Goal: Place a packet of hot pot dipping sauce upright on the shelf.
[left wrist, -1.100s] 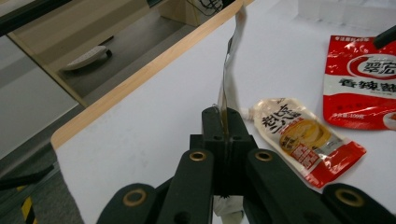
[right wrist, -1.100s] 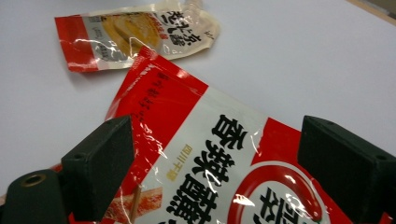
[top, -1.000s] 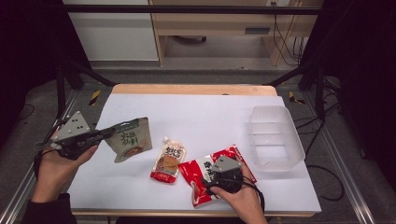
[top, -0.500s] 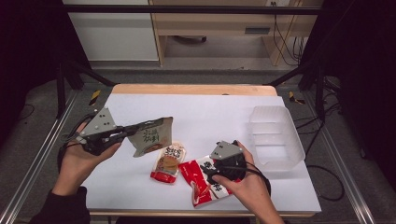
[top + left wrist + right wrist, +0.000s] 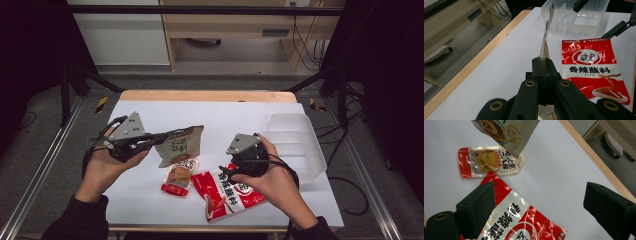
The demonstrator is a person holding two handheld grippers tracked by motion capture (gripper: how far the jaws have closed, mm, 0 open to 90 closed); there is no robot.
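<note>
The left gripper [image 5: 159,136] is at the left side of the white table [image 5: 150,112], above its surface, held in the person's left hand [image 5: 102,167]. Its two jaws are pressed together on one edge of a beige pouch [image 5: 179,145]. The pouch hangs in the air, to the left of the red packet [image 5: 227,194] and a little farther from the person. In the left gripper view the beige pouch [image 5: 547,37] is seen from its thin side, rising up from between the closed jaws of the left gripper [image 5: 544,65].

Under the pouch, just left of the red packet, a small red and clear sachet [image 5: 180,176] lies flat on the table. The red packet lies flat too, near the front edge of the table.

The right gripper [image 5: 231,171] is just above the far end of the red packet, in the person's right hand [image 5: 272,182]. In the right gripper view the jaws of the right gripper [image 5: 544,205] stand wide apart, with nothing between them; the red packet [image 5: 521,222] and the small sachet [image 5: 489,161] are seen below it.

To the right of the red packet, well apart from it, a clear plastic tray [image 5: 297,145] stands near the right edge of the table.
</note>
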